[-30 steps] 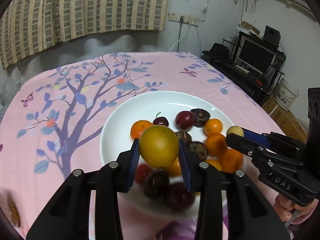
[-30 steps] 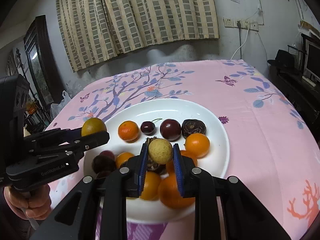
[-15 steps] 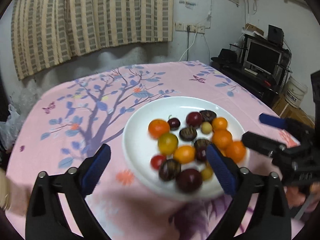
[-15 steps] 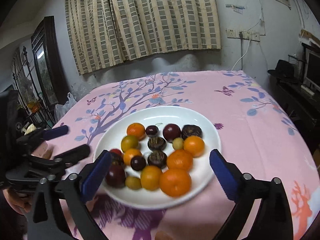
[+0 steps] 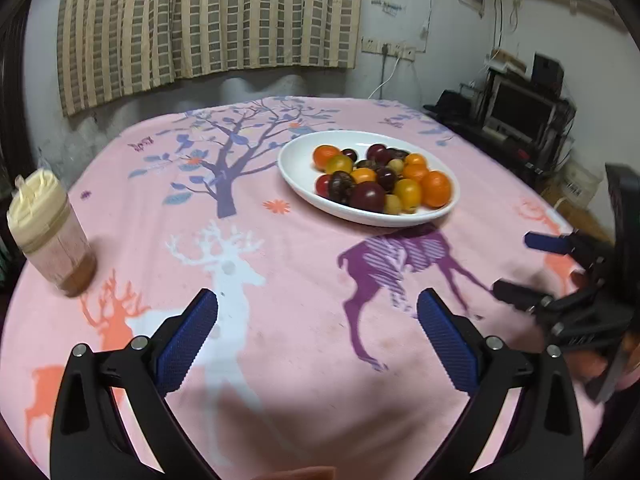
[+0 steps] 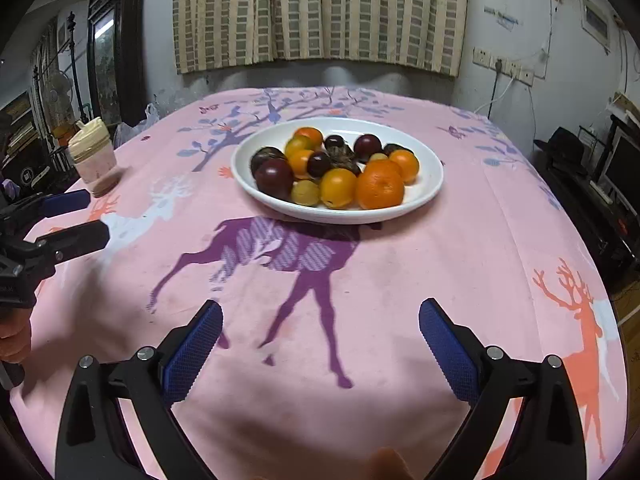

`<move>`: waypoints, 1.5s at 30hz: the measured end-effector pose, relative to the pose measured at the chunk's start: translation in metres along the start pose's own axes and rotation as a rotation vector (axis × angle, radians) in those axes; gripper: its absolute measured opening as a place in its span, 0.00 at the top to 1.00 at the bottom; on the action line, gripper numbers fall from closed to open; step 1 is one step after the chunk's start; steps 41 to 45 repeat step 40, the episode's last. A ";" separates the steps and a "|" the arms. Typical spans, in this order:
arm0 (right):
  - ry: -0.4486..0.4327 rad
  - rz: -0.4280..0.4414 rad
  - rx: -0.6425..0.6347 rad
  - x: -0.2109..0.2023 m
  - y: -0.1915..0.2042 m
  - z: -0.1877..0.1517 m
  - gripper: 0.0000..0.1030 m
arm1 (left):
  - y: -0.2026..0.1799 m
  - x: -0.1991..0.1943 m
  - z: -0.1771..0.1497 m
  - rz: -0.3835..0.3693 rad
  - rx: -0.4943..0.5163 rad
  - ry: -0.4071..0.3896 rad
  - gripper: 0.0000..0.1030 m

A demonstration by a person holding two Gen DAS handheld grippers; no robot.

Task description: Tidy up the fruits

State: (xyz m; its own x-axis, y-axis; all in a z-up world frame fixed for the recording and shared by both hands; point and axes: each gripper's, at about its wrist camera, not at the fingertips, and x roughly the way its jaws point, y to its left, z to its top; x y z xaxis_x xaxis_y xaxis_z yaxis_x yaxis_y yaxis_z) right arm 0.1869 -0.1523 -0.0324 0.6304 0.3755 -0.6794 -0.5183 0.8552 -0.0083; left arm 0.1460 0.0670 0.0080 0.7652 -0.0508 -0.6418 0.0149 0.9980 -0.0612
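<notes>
A white plate [image 5: 298, 166] [image 6: 426, 184] on the pink tablecloth holds a pile of fruits: oranges [image 6: 380, 189] [image 5: 436, 189], dark plums [image 6: 274, 173] [image 5: 367, 197], small yellow fruits and a cherry. My left gripper [image 5: 318, 326] is open and empty, well back from the plate near the table's front; it also shows at the left of the right wrist view [image 6: 76, 216]. My right gripper [image 6: 320, 332] is open and empty, also back from the plate; it shows at the right of the left wrist view [image 5: 532, 264].
A lidded cup with a pink drink [image 5: 50, 236] [image 6: 94, 158] stands at the table's left side. A desk with a monitor [image 5: 520, 110] is beyond the right edge. A wall with striped curtains [image 6: 320, 12] is behind the table.
Both grippers opened and let their fruits go onto the plate, then pulled back toward the table's front. The plate now lies farther away in both views.
</notes>
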 end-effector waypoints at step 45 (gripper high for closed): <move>-0.047 -0.036 0.027 -0.014 0.004 -0.005 0.04 | -0.001 -0.005 -0.010 0.111 0.013 -0.033 0.05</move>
